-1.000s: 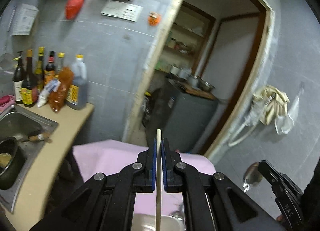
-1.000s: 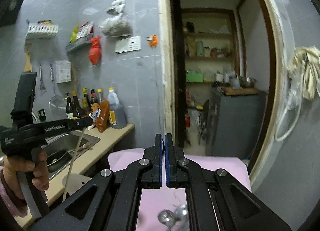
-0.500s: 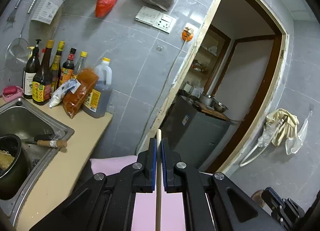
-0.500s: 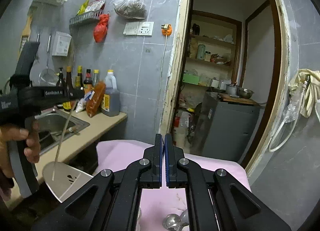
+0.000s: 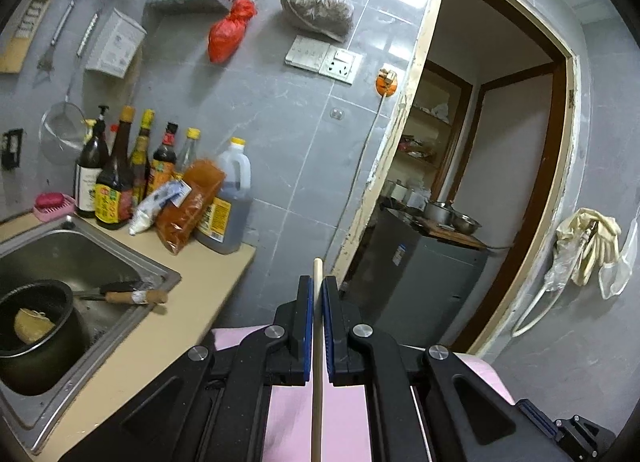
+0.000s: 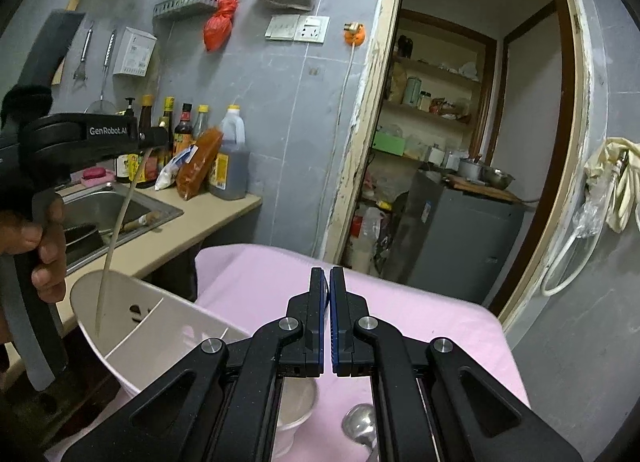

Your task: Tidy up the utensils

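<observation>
My left gripper (image 5: 317, 286) is shut on a pale wooden chopstick (image 5: 317, 382) that runs straight between its blue pads. In the right wrist view a hand holds that gripper (image 6: 152, 138) at the left. The chopstick (image 6: 116, 230) hangs down from it, and its lower tip is inside the left compartment of a white divided utensil holder (image 6: 168, 338). My right gripper (image 6: 329, 282) is shut over the pink cloth, and nothing shows between its pads. A metal spoon (image 6: 358, 428) lies below it beside a small white bowl (image 6: 298, 402).
The pink-covered table (image 6: 420, 314) stands in front of a doorway with a grey cabinet (image 6: 460, 238). To the left are a beige counter (image 5: 168, 326), a steel sink (image 5: 80, 246) holding a black pot (image 5: 36, 338), and several sauce bottles (image 5: 120, 182).
Both grippers have come down toward the table. The chopstick's tip, above the white holder a second ago, now reaches down inside it. Both grippers stay shut.
</observation>
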`<state>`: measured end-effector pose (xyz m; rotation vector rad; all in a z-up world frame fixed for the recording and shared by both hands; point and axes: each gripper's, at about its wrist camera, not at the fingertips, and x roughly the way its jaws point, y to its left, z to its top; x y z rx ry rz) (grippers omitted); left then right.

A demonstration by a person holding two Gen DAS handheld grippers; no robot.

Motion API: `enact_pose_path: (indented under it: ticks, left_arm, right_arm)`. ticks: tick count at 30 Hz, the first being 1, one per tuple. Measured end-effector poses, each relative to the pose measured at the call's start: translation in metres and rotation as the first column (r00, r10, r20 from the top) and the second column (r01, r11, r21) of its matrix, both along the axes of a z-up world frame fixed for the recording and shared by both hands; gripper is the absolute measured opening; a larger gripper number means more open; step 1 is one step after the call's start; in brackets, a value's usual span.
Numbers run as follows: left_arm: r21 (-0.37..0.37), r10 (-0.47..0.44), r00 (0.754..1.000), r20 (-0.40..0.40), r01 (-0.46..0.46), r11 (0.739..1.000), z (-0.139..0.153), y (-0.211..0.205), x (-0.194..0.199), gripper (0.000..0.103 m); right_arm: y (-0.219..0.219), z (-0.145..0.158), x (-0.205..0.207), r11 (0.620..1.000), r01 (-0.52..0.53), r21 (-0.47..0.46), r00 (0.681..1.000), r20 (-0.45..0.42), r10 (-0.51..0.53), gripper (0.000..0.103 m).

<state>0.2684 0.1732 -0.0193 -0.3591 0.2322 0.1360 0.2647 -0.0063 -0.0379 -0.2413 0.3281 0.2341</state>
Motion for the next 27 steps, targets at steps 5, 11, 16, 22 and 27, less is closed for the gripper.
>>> enact_pose_path:
  ticks: [5,11,16,22,27]
  left_arm:
    - [0.036,-0.002,1.000,-0.016,0.003,0.999,-0.007,-0.005,-0.006,0.005]
    - [0.043,-0.026,0.998,-0.066,0.029,0.999,-0.013,-0.005,-0.011,0.005]
    - [0.069,-0.071,0.993,-0.091,0.078,0.995,-0.013,-0.013,-0.029,0.005]
    - [0.093,-0.145,0.976,-0.164,0.162,0.982,-0.018,-0.028,-0.042,0.005]
    - [0.032,-0.182,0.959,-0.218,0.194,0.981,-0.021,-0.029,-0.047,0.006]
  right_arm:
    - [0.000,-0.007,0.001,1.000,-0.001,0.016,1.000,-0.011,0.001,0.002]
    - [-0.004,-0.006,0.002,0.999,-0.008,0.038,1.000,-0.026,0.009,0.002]
    - [-0.005,-0.007,-0.008,0.998,-0.033,0.052,0.999,-0.038,0.035,0.003]
    - [-0.010,-0.009,-0.017,0.996,-0.056,0.073,0.995,-0.077,0.062,0.004]
    - [-0.027,-0.002,-0.020,0.988,-0.061,0.138,0.991,-0.106,0.076,0.014]
